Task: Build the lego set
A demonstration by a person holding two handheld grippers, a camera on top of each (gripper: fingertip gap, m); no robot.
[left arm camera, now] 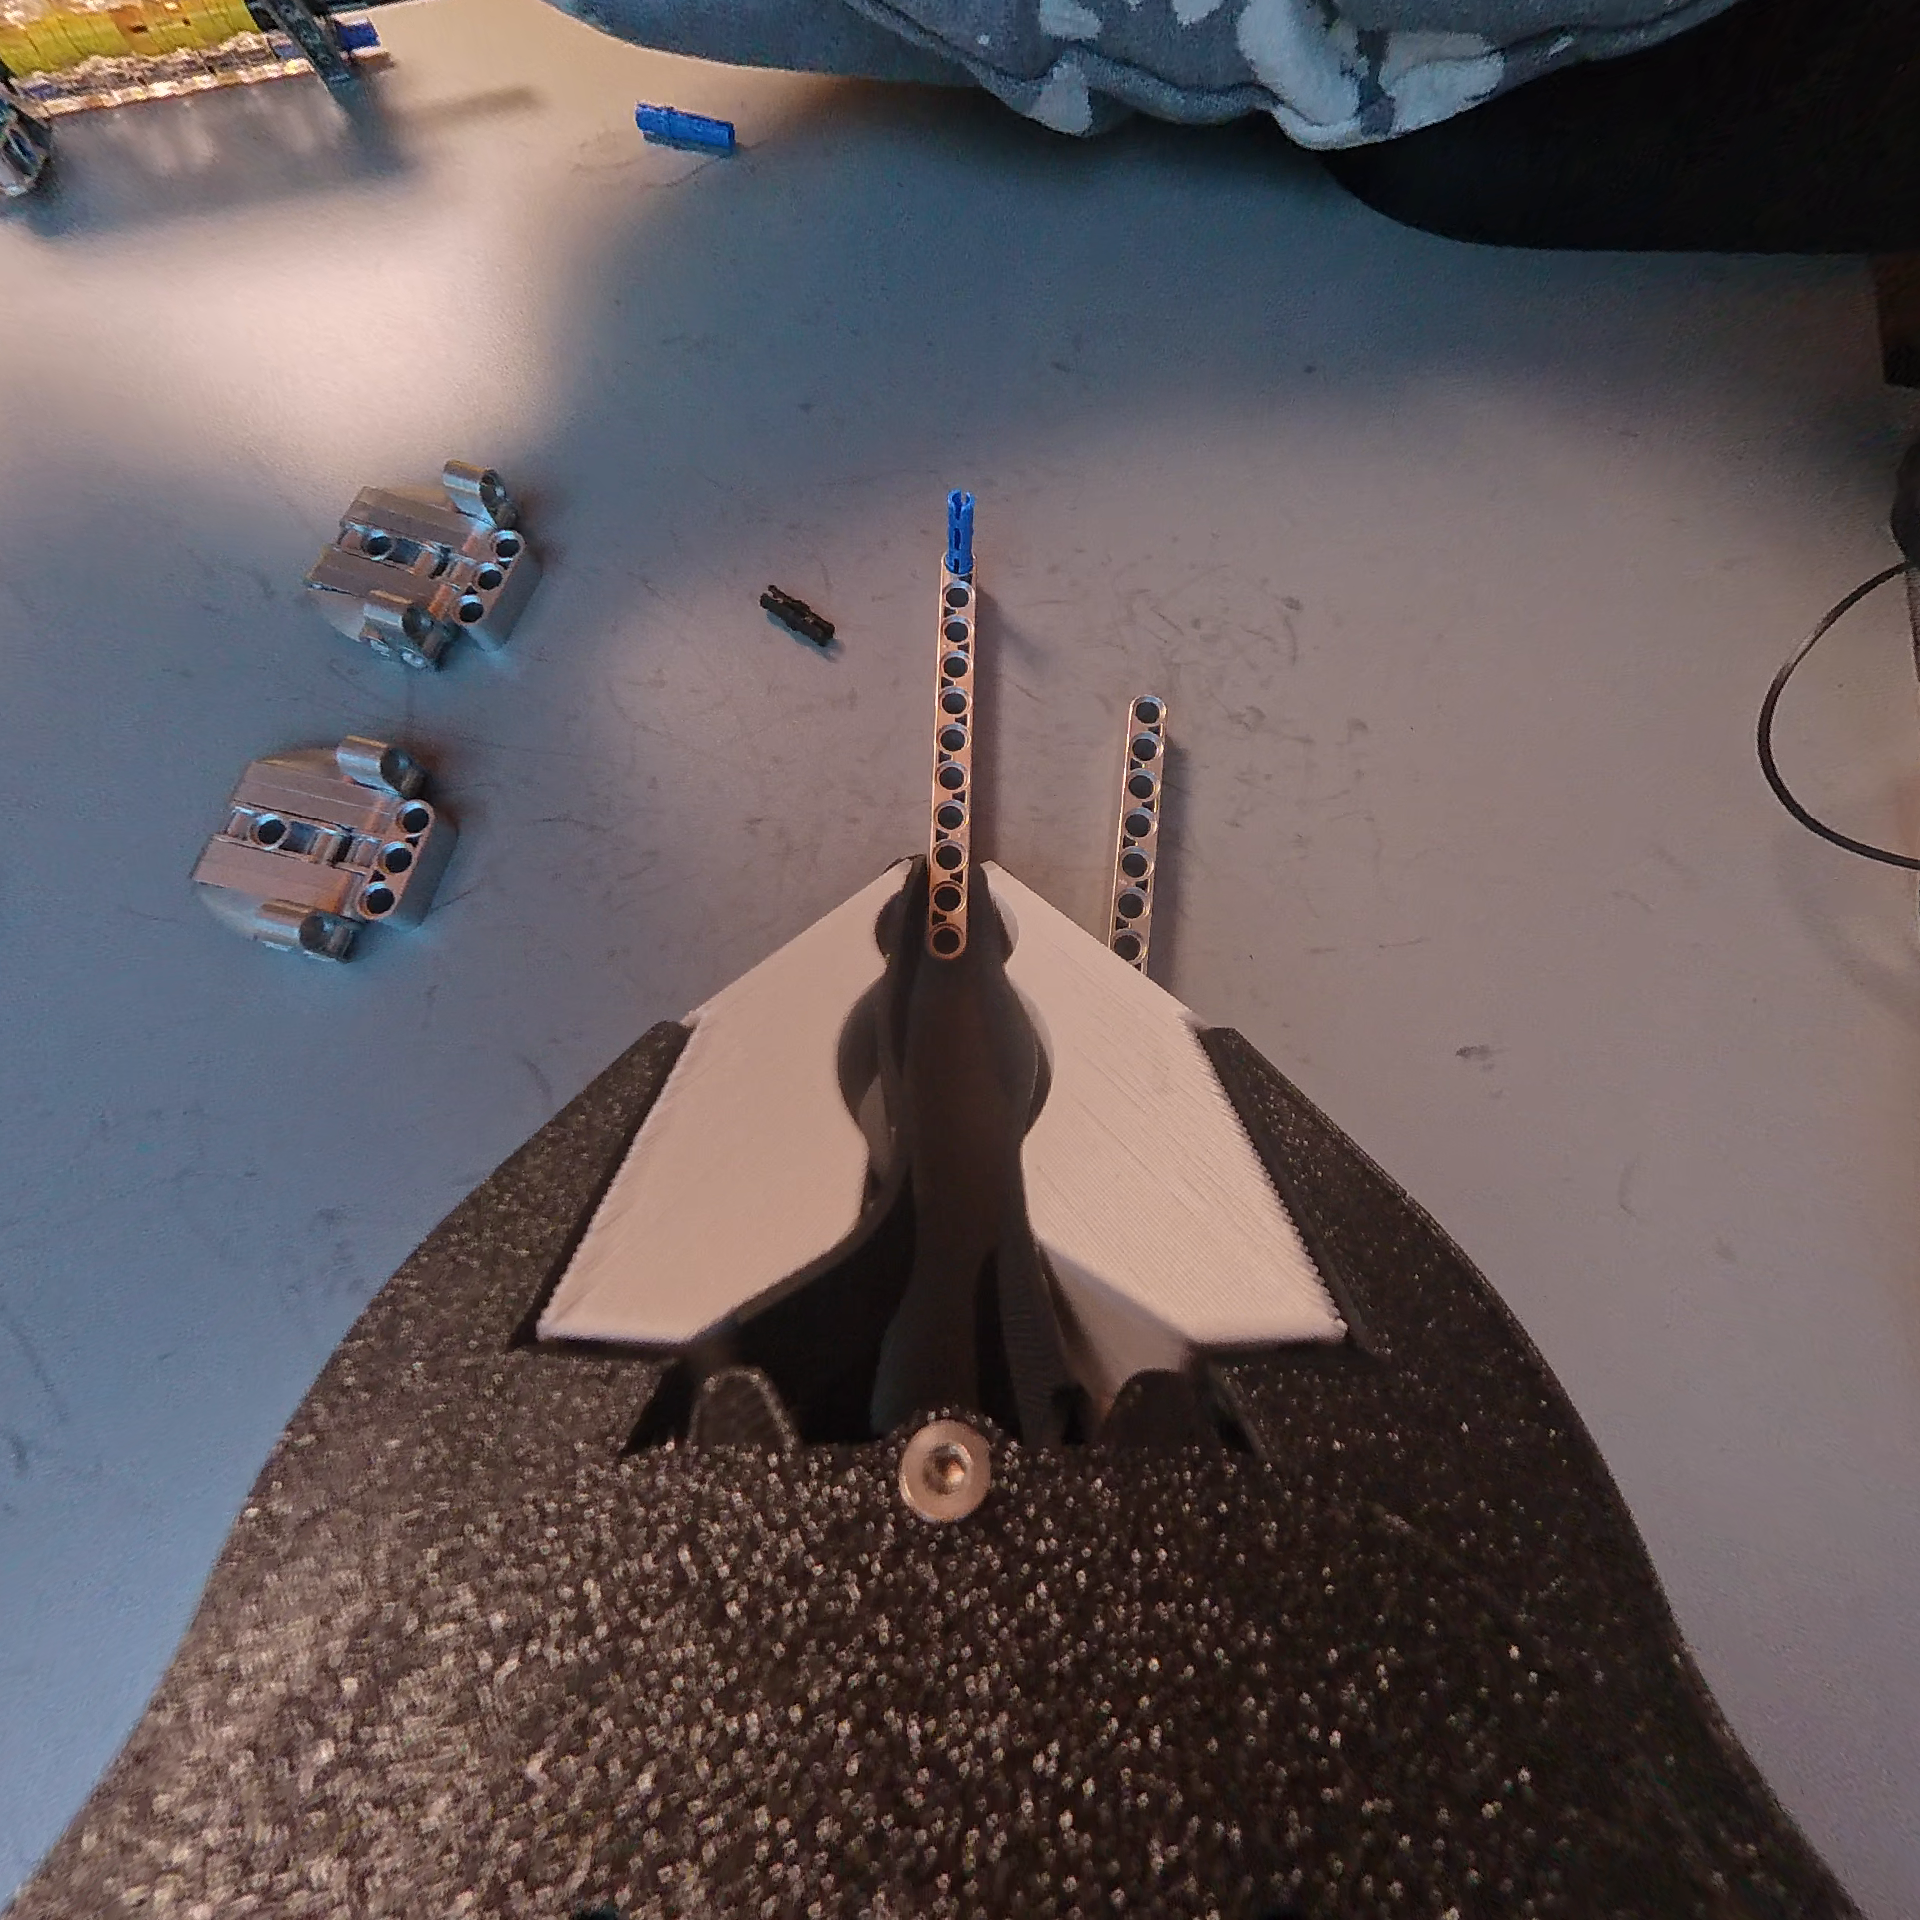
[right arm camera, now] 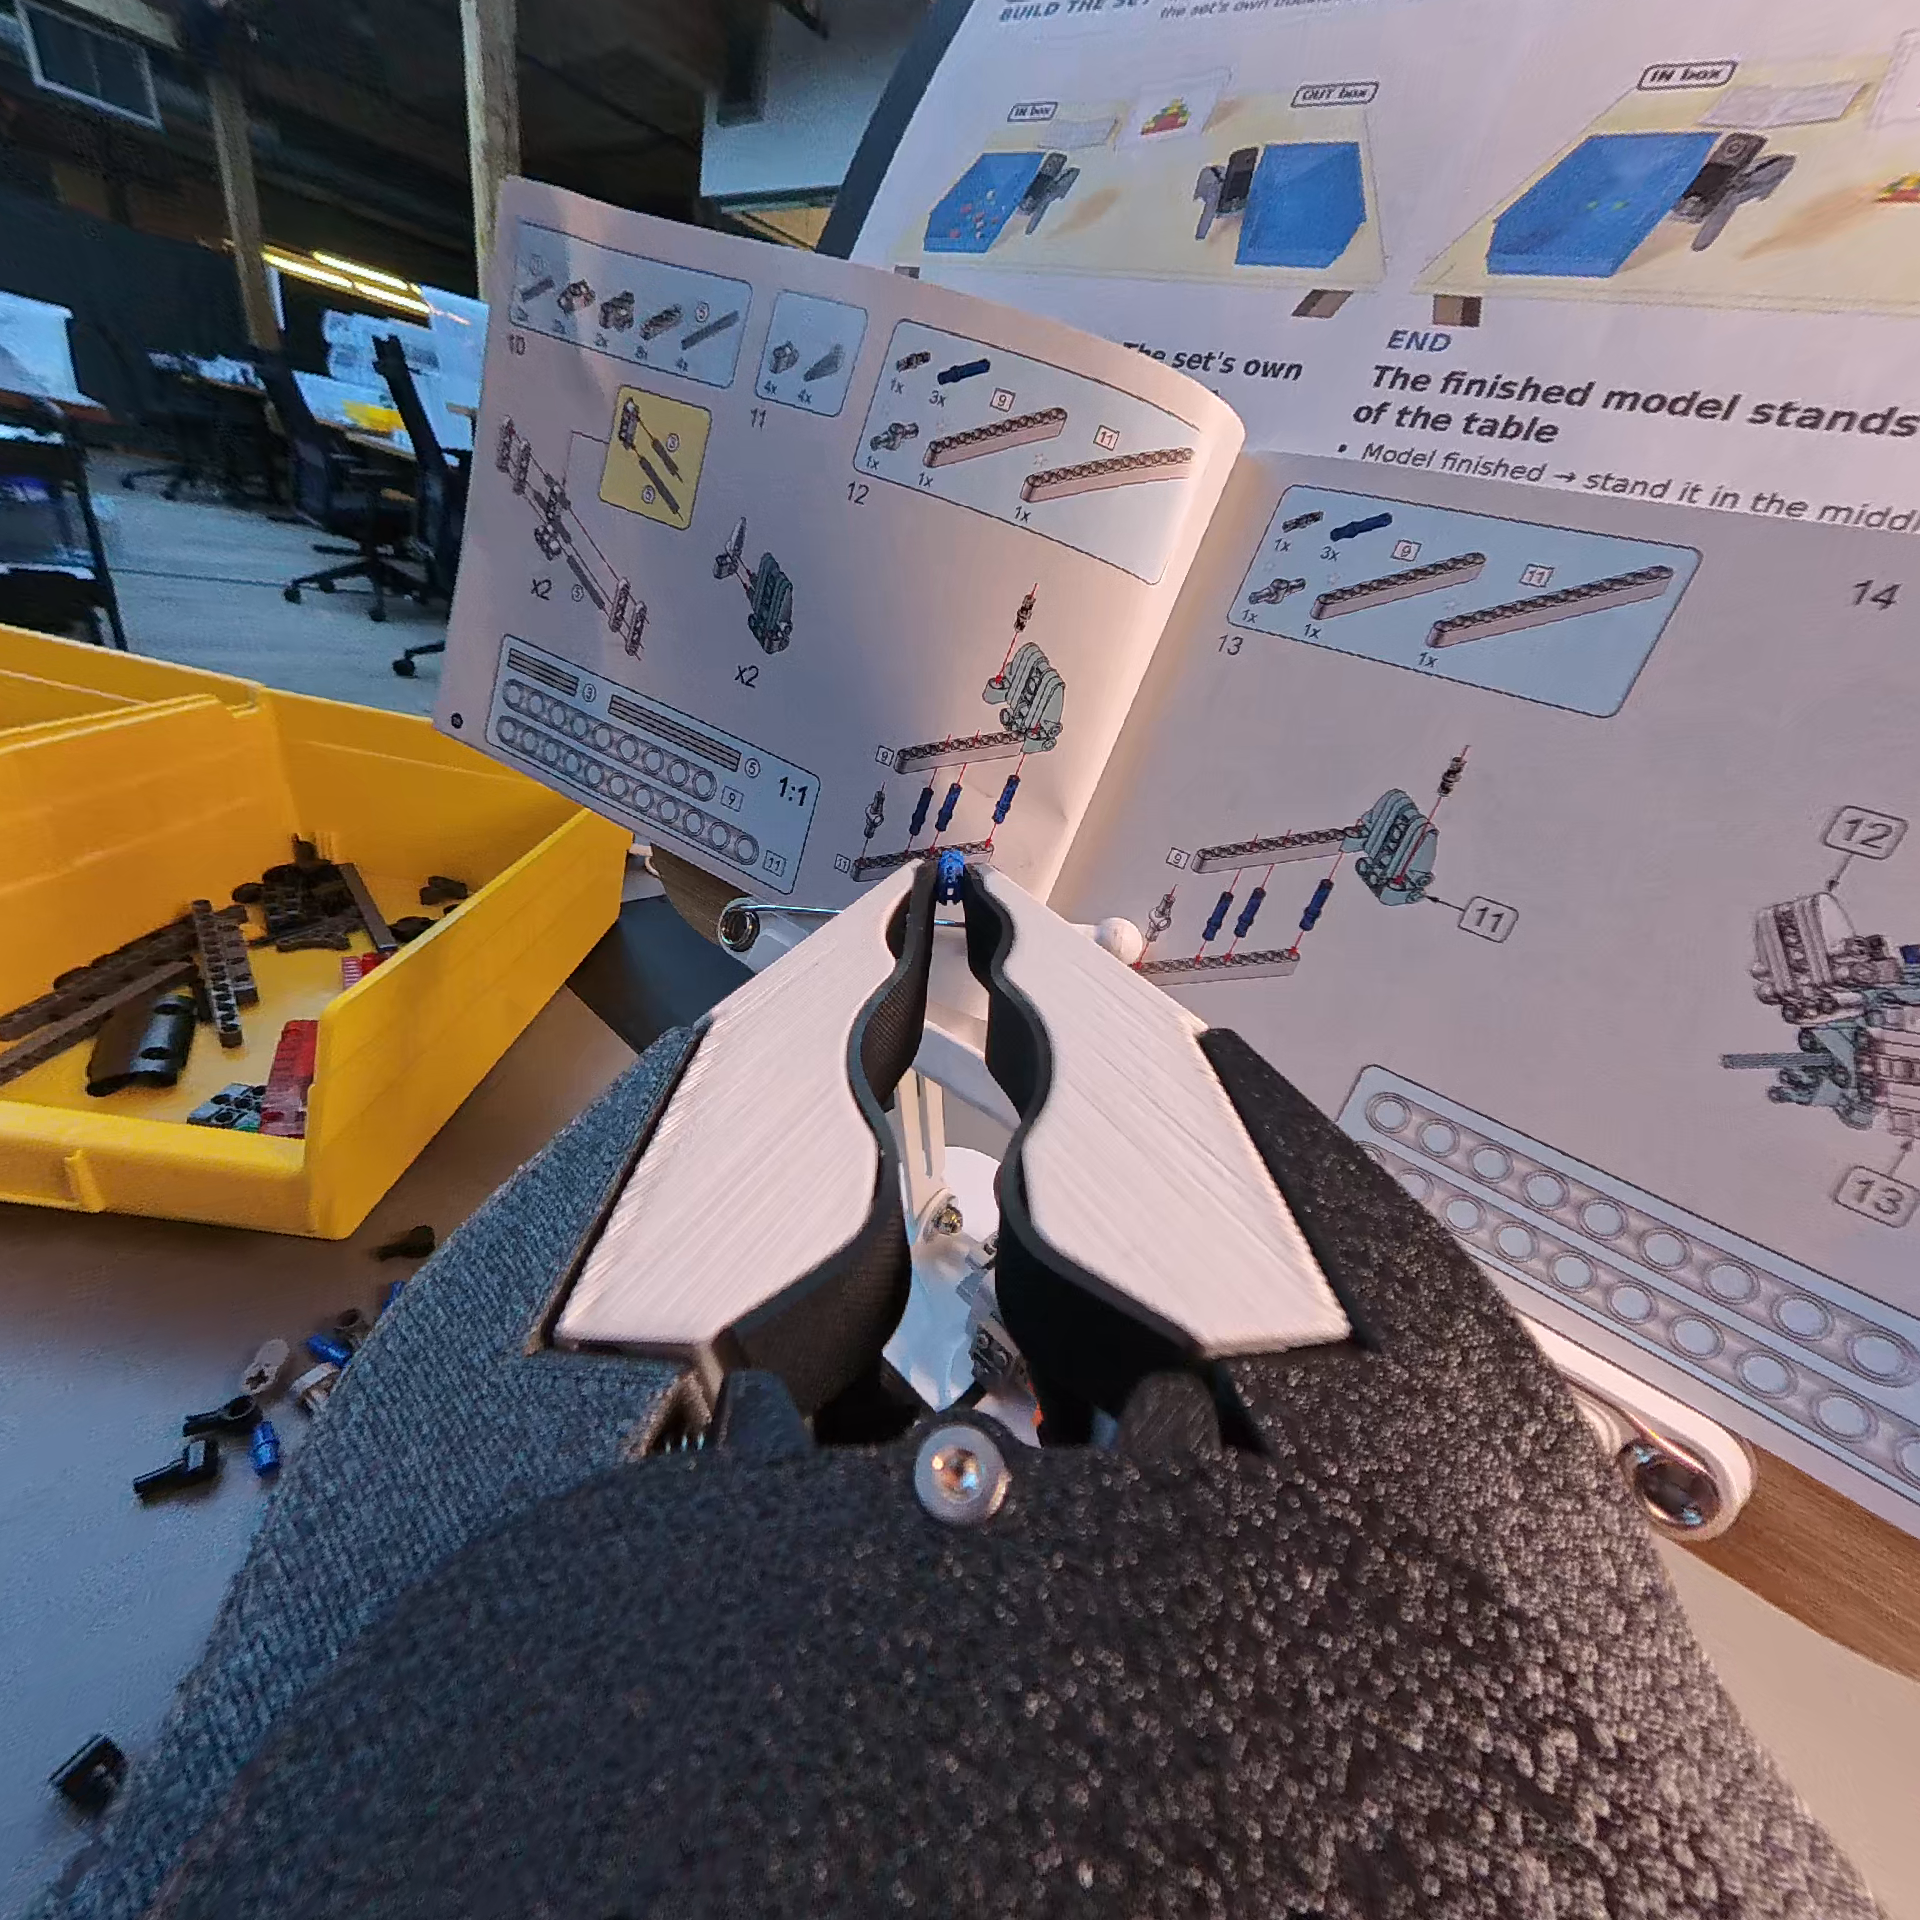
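Note:
My left gripper (left arm camera: 948, 896) is shut on the near end of a long grey holed beam (left arm camera: 956, 727) that points away over the grey table. A blue pin (left arm camera: 958, 528) sticks out of the beam's far end. A shorter grey holed beam (left arm camera: 1136, 826) lies on the table just right of it. A small black pin (left arm camera: 798, 617) lies left of the held beam. My right gripper (right arm camera: 948, 878) is shut on a small blue pin (right arm camera: 948, 871) at its fingertips, held up in front of an open instruction booklet (right arm camera: 831, 540).
Two grey block assemblies (left arm camera: 431, 566) (left arm camera: 327, 847) lie at the left. A blue piece (left arm camera: 686, 127) lies farther back, patterned cloth (left arm camera: 1195, 62) beyond. A yellow bin (right arm camera: 416, 987) of dark parts stands left of the booklet. Loose small pins (right arm camera: 249, 1423) lie in front of it. A black cable (left arm camera: 1829, 717) runs at right. The tips of one gripper are about 40 centimetres away from the tips of the other.

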